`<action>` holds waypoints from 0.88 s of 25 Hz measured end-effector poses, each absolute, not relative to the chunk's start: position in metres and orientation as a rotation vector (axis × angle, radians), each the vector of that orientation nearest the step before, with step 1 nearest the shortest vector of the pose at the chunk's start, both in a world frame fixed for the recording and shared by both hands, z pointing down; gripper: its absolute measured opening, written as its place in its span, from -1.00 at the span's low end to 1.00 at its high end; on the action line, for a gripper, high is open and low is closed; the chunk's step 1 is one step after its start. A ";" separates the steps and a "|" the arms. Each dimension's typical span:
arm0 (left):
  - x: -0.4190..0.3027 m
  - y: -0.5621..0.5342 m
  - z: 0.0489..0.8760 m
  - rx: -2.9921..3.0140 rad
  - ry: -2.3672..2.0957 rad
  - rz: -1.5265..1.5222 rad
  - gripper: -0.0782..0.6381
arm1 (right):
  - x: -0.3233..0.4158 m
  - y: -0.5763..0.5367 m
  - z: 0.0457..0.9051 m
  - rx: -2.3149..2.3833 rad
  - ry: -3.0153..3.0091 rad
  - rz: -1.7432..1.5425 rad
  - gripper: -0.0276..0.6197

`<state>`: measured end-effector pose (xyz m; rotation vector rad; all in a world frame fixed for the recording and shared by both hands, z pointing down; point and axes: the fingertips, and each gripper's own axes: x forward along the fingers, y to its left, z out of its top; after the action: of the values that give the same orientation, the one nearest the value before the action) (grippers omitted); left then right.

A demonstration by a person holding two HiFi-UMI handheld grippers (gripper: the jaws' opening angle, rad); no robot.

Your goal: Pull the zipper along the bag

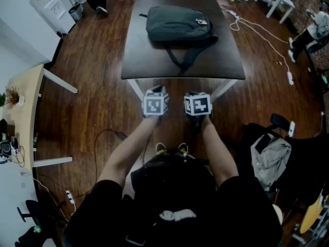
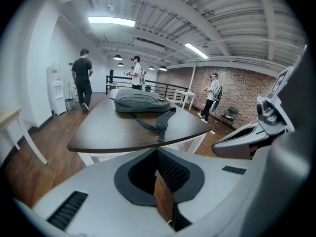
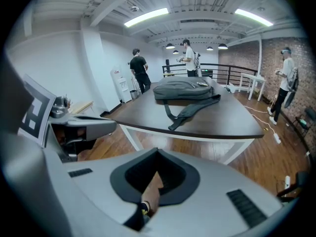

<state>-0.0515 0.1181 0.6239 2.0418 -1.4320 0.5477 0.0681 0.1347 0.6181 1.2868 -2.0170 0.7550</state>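
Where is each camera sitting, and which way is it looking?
Head view: on the person's head, looking steeply down at the table, backpack, the person's arms, left gripper and right gripper.
Left gripper view: on the left gripper, looking over its closed jaws toward the table; the right gripper shows at right.
Right gripper view: on the right gripper, looking over its closed jaws toward the table; the left gripper shows at left.
All three share the backpack on the table; both gripper views also show people standing beyond.

Bag (image 1: 177, 23) matt grey cloth; table (image 1: 149, 58) smooth dark wood; floor (image 1: 97, 102) glossy wood planks.
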 end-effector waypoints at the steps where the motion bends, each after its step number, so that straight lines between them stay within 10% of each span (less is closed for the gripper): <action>1: -0.051 0.119 0.624 2.043 -1.431 0.548 -0.77 | 0.068 0.134 0.616 1.291 -2.025 0.750 -0.89; 22: -0.036 0.135 0.617 2.045 -1.438 0.542 -0.77 | 0.086 0.148 0.623 1.308 -2.008 0.758 -0.89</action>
<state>-0.0360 0.1346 0.6174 2.0451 -1.4376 0.5420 0.0858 0.1485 0.6235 1.3078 -2.0077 0.7583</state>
